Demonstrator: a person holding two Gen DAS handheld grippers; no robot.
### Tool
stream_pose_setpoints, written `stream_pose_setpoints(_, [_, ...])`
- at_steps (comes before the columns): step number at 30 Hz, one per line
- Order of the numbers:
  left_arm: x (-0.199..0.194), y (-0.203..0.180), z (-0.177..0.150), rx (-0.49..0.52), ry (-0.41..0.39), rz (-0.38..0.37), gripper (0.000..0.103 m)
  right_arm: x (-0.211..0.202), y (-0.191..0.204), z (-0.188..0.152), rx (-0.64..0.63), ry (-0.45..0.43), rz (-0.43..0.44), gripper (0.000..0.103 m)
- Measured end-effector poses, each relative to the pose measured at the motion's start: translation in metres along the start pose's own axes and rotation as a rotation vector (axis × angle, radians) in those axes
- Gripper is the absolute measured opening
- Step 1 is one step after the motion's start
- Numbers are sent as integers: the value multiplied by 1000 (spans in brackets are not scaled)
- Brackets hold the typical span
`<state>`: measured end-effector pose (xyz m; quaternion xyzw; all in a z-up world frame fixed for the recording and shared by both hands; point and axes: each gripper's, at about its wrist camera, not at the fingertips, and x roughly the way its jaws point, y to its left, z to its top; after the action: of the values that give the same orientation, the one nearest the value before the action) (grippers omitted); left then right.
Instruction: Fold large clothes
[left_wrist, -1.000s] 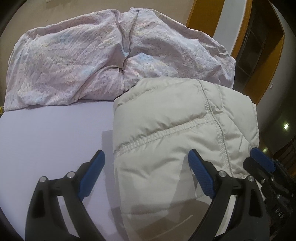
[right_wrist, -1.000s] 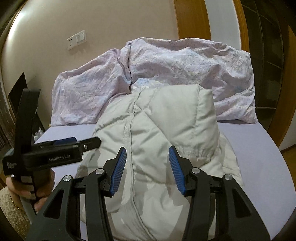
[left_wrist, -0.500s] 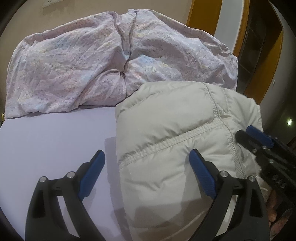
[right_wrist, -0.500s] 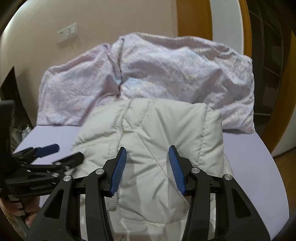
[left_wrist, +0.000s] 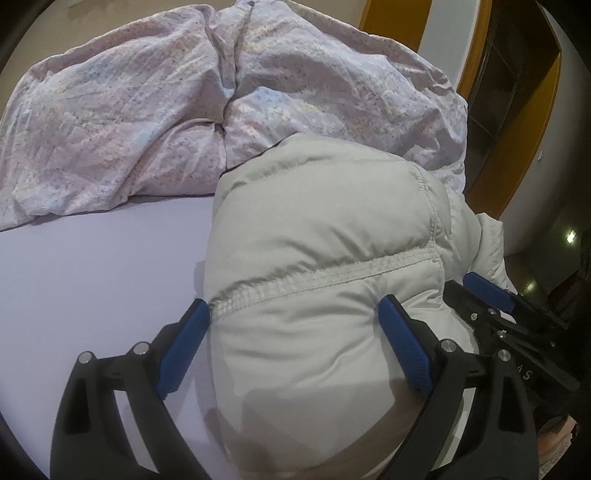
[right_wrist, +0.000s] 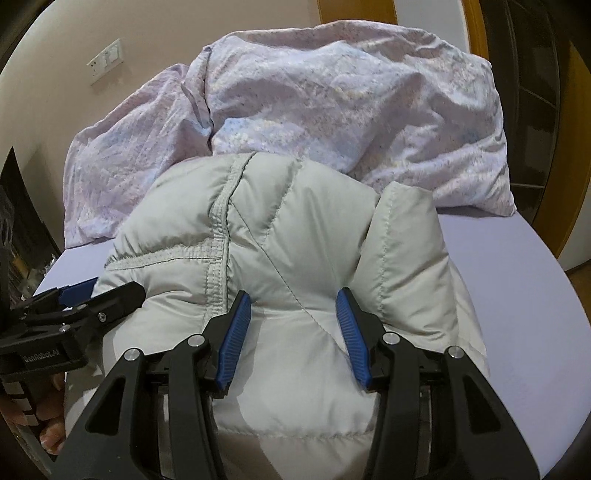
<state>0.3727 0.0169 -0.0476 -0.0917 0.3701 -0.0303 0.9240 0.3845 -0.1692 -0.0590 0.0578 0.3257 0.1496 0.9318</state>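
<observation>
A puffy off-white down jacket (left_wrist: 325, 236) (right_wrist: 295, 229) lies folded into a thick bundle on the lavender bed sheet (left_wrist: 92, 266). My left gripper (left_wrist: 295, 310) is open wide and pushed down onto the bundle's near end. Its left finger sits at the jacket's left edge, its right finger is sunk into the padding, and fabric bulges up between them. My right gripper (right_wrist: 292, 297) is open, narrower, and also pressed into the jacket, with a fold swelling between its blue pads. Each gripper shows in the other's view: right (left_wrist: 480, 295), left (right_wrist: 99, 295).
A crumpled pink floral duvet (left_wrist: 221, 92) (right_wrist: 351, 103) is heaped along the far side of the bed, right behind the jacket. Wooden door frames (left_wrist: 517, 147) stand to the right. A person's hand (right_wrist: 51, 417) holds the left gripper's handle. Bare sheet (right_wrist: 517, 295) lies on both sides.
Both grippers came down and forward from above the jacket onto it, and the padding now bulges between their fingers. Neither pair of jaws changed width.
</observation>
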Motion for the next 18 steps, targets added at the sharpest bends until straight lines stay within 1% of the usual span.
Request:
stream_pose_setpoints(5, [5, -7, -3, 28, 0, 30, 95, 6, -4, -6, 5, 5, 5, 50])
stream_pose_setpoints(11, [12, -10, -5, 37, 13, 44, 98, 11, -9, -13, 22, 1, 17, 50])
stream_pose_setpoints(18, [19, -13, -9, 54, 9, 64, 101, 15, -12, -21, 30, -9, 22, 50])
